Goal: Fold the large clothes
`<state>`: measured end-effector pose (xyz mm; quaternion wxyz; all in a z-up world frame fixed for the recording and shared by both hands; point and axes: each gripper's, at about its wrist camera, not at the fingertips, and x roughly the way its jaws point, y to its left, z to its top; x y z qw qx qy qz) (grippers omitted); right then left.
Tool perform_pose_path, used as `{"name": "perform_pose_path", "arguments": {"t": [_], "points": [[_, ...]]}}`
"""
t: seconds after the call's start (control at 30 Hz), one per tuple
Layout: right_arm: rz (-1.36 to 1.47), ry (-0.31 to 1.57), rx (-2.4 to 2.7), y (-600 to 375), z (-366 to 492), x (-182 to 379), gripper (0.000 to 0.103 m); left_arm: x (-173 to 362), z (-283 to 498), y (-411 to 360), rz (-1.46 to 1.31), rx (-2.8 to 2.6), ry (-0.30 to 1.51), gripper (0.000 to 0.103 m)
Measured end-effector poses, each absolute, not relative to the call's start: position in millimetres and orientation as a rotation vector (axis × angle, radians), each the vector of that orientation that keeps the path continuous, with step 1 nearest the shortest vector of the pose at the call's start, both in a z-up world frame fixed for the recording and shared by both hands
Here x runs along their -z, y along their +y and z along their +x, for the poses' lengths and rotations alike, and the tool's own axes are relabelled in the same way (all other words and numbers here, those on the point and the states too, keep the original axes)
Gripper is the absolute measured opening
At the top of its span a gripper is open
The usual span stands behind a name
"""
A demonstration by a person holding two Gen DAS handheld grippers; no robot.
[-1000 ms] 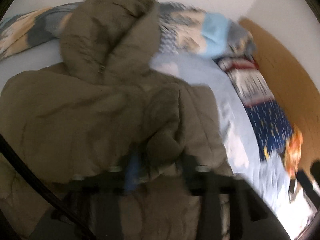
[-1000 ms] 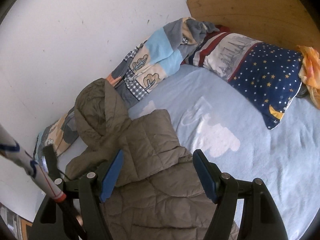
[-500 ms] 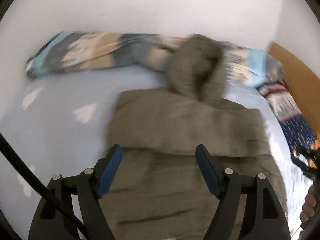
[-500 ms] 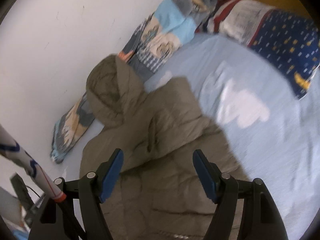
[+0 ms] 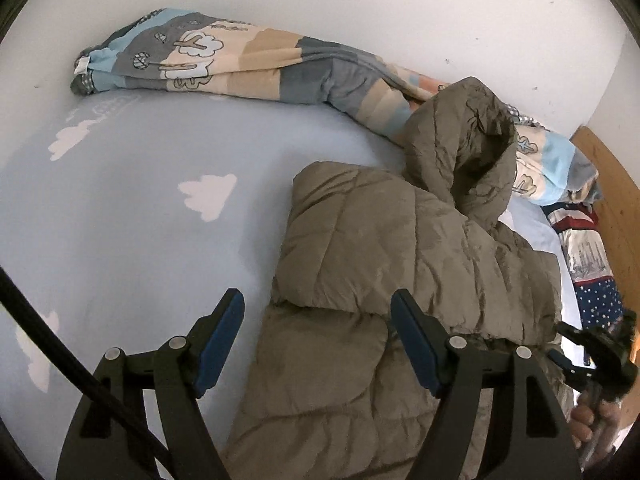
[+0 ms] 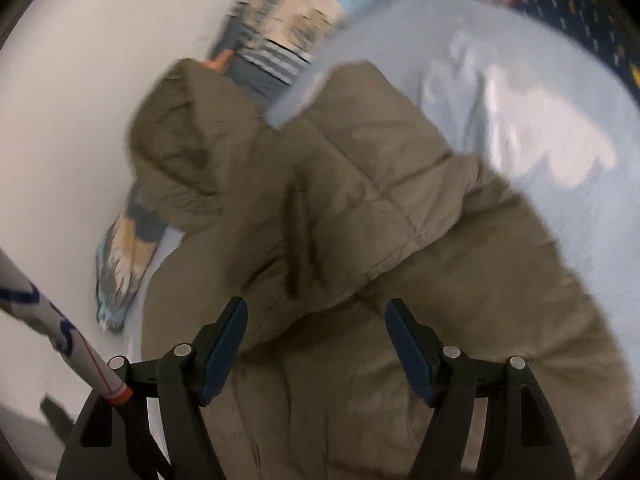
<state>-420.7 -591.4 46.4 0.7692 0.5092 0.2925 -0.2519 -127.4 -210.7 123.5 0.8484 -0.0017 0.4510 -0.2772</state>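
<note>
Left hand-held gripper (image 5: 316, 344): at 6 o'clock in the left wrist view, jaws wide apart with nothing clamped; the left blue pad hangs over bare sheet, the right one over the jacket's near edge.
Right hand-held gripper (image 6: 316, 344): at 6 o'clock in the right wrist view, jaws wide apart and empty, above the jacket; this view is blurred.
Right hand (image 5: 592, 420): at 4 o'clock in the left wrist view, fingers around the other tool's dark handle, just beside the jacket's right edge.
Jacket (image 5: 400, 280): olive quilted, lying on the bed from 6 o'clock up past the centre of the left wrist view; a folded panel lies across the upper body, its lower edge forming a ridge just beyond the pads.
Hood (image 5: 460, 148): at 1 o'clock, standing up with its opening turned right, leaning on the blanket.
Bed sheet (image 5: 140, 220): pale blue with white cloud shapes, bare from 7 to 10 o'clock, left of the jacket.
Blanket (image 5: 240, 64): patchwork in blue, grey and beige, bunched along the wall from 11 to 2 o'clock, beyond the hood.
Pillows (image 5: 592, 280): at 3 o'clock, one striped, one navy with stars, against the headboard.
Headboard (image 5: 612, 200): wooden, at 3 o'clock, farthest right.
Wall (image 5: 360, 0): white, at 12 o'clock behind everything.
</note>
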Motion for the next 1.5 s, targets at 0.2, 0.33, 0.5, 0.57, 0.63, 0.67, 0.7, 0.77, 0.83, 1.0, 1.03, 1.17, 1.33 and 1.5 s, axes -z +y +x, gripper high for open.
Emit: {"name": "perform_pose_path", "arguments": {"t": [0.2,0.33,0.5,0.57,0.63,0.67,0.7,0.77,0.83,1.0,1.03,1.17,1.33,1.5], "points": [[1.08,0.627,0.602,-605.2,-396.9,-46.2,0.014,-111.5,-106.2,-204.6,-0.032,0.533,0.976,0.075],[0.921,0.638,0.698,-607.1,-398.7,-67.3,0.007,-110.5,-98.8,-213.3,-0.019,0.516,0.954,0.075],[0.793,0.728,0.743,-609.9,-388.1,-55.0,0.006,-96.9,-97.9,-235.9,0.046,0.509,0.964,0.075],[0.786,0.743,0.742,-611.2,-385.2,-49.5,0.006,-85.4,-101.0,-248.9,0.118,0.494,0.964,0.075],[0.788,0.746,0.734,-612.2,-386.8,-46.4,0.006,-73.7,-102.0,-256.5,0.168,0.481,0.974,0.075],[0.784,0.752,0.728,-612.1,-388.8,-45.3,0.006,-66.6,-102.1,-260.4,0.191,0.476,0.989,0.075],[0.782,0.755,0.721,-612.0,-391.4,-45.2,0.006,-62.7,-102.4,-261.9,0.203,0.472,0.996,0.075],[0.79,0.763,0.696,-611.8,-391.1,-45.8,0.007,-60.1,-104.2,-264.2,0.227,0.466,0.988,0.075],[0.799,0.778,0.675,-610.5,-394.7,-48.4,0.01,-61.5,-105.9,-265.6,0.248,0.465,0.976,0.075],[0.729,0.761,0.735,-596.8,-413.9,-76.6,0.014,-81.9,-111.6,-262.9,0.25,0.447,0.919,0.075],[0.707,0.744,0.737,-593.1,-415.3,-82.8,0.014,-91.2,-114.3,-261.8,0.244,0.441,0.881,0.075],[0.636,0.699,0.693,-581.7,-403.2,-100.8,0.014,-109.1,-125.1,-265.2,0.245,0.49,0.806,0.075],[0.608,0.751,0.637,-577.5,-365.6,-86.2,0.014,-81.9,-122.9,-280.2,0.309,0.507,0.881,0.075],[0.533,0.877,0.661,-576.8,-336.6,-56.4,0.021,-63.5,-114.3,-283.7,0.313,0.504,0.95,0.075]]}}
